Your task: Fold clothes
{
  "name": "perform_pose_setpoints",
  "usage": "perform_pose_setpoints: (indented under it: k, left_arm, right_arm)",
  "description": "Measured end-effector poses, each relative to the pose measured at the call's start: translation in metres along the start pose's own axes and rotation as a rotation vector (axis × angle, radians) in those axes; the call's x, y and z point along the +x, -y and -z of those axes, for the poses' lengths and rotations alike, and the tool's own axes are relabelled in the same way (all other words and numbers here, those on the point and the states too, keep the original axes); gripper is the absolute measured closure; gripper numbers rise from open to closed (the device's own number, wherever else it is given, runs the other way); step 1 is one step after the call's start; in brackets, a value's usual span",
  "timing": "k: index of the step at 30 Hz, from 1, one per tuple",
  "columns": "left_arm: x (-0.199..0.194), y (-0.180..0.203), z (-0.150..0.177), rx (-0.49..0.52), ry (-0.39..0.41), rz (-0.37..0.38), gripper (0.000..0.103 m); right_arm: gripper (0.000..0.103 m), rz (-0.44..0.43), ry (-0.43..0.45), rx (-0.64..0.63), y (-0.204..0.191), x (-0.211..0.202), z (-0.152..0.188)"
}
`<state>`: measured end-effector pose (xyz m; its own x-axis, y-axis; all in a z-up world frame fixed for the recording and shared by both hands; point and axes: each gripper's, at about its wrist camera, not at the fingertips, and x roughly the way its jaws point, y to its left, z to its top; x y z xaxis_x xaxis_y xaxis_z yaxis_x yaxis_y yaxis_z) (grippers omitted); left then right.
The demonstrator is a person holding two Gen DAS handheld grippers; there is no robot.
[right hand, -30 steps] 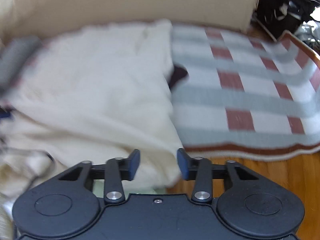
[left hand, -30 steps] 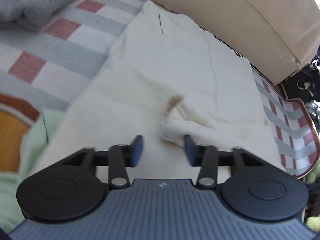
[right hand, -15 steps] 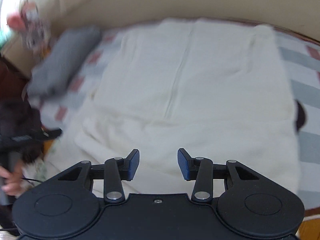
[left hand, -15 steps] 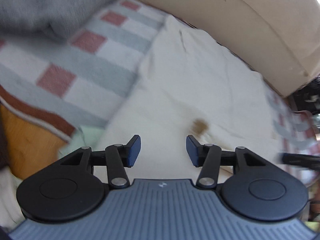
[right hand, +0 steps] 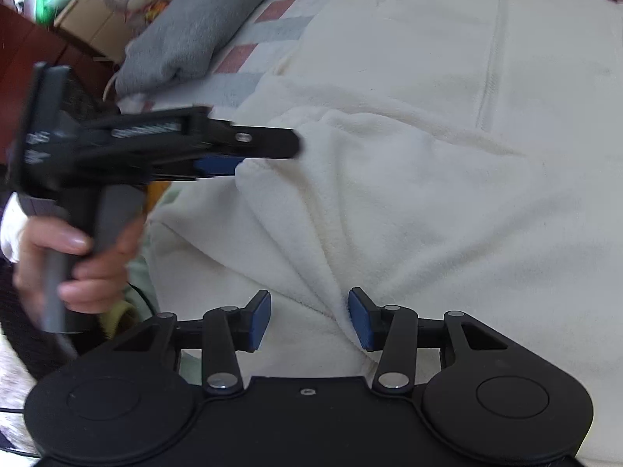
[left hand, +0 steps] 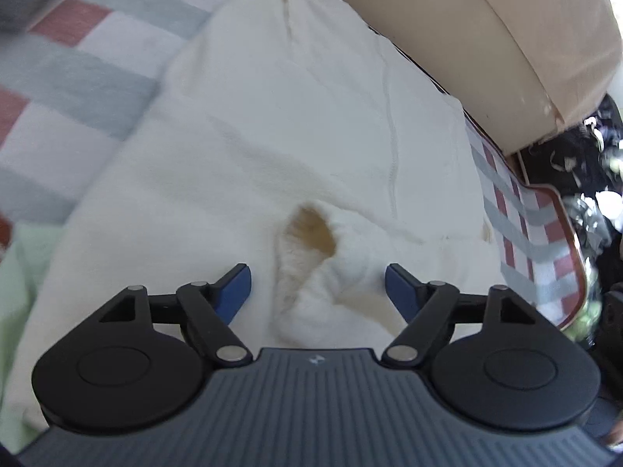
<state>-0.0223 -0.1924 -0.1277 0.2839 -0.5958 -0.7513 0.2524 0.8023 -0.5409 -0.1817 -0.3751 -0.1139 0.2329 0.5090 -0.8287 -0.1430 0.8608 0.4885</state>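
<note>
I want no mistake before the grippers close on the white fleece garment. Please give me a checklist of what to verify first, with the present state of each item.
1. Left gripper open: ok; its jaws have just been opening.
2. Fleece ridge between left pads: ok, not yet pinched.
3. Right gripper open: ok.
4. Fold between right pads: ok, not pinched.
5. White fleece garment flat on the checked blanket: not ok, bunched near both grippers.
6. Only one layer in each grip: cannot tell.
</note>
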Motion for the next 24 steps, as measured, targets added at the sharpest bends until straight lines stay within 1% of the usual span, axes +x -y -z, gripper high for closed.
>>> perform_pose_setpoints:
  k: [1,2,3,4,5,7,8,9,11,12,14,15,16,17,18,21,24]
  left_arm:
    - [0.003,0.004,0.0,0.036,0.017,-0.028,0.066]
    - [0.0,0.01,0.002,0.069,0.053,-0.084,0.082]
    - [-0.01,0.014,0.006,0.063,0.12,-0.106,0.082]
    - [-0.022,0.018,0.012,0.056,0.186,-0.085,0.082]
    - [-0.029,0.025,0.017,0.083,0.218,-0.093,0.082]
    - [-0.029,0.042,0.026,0.223,0.213,-0.19,0.078]
    - [-0.021,0.046,0.03,0.279,0.18,-0.266,0.071]
    - [-0.012,0.045,0.031,0.299,0.142,-0.333,0.052]
    - [-0.009,0.03,0.03,0.246,0.109,-0.346,0.043]
    - [-0.015,0.023,0.026,0.208,0.106,-0.318,0.04]
    - [-0.026,0.009,0.02,0.136,0.102,-0.27,0.035]
    - [-0.032,0.004,0.018,0.121,0.115,-0.289,0.037]
    - [-0.039,0.002,0.016,0.123,0.138,-0.372,0.038]
    - [-0.044,-0.001,0.015,0.147,0.154,-0.463,0.038]
    - [-0.048,-0.005,0.013,0.161,0.166,-0.536,0.038]
    - [-0.063,-0.03,0.007,0.081,0.158,-0.536,0.038]
    - [-0.068,-0.052,0.006,-0.06,0.134,-0.438,0.038]
  right_arm:
    - [0.052,-0.007,0.005,0.007,0.002,-0.001,0.001]
    - [0.052,-0.014,0.011,0.014,0.004,-0.002,0.001]
    - [0.052,-0.025,0.019,0.018,0.007,-0.005,0.002]
    - [0.052,-0.036,0.027,0.022,0.009,-0.008,0.002]
    - [0.052,-0.041,0.031,0.026,0.009,-0.009,0.003]
    - [0.052,-0.03,0.031,0.011,0.009,-0.009,0.007]
    - [0.052,-0.021,0.029,-0.001,0.008,-0.009,0.01]
    - [0.052,-0.013,0.029,-0.004,0.008,-0.006,0.012]
    - [0.052,-0.005,0.035,-0.001,0.008,-0.003,0.014]
    - [0.052,-0.009,0.037,0.009,0.01,-0.003,0.013]
    - [0.053,-0.028,0.038,0.039,0.014,-0.003,0.011]
    - [0.053,-0.037,0.04,0.052,0.019,-0.003,0.01]
    - [0.054,-0.042,0.039,0.059,0.021,-0.003,0.01]
    - [0.054,-0.047,0.038,0.067,0.023,-0.002,0.01]
    - [0.054,-0.052,0.039,0.076,0.024,-0.002,0.009]
    - [0.054,-0.057,0.041,0.09,0.025,-0.002,0.009]
    - [0.054,-0.051,0.037,0.087,0.023,0.0,0.008]
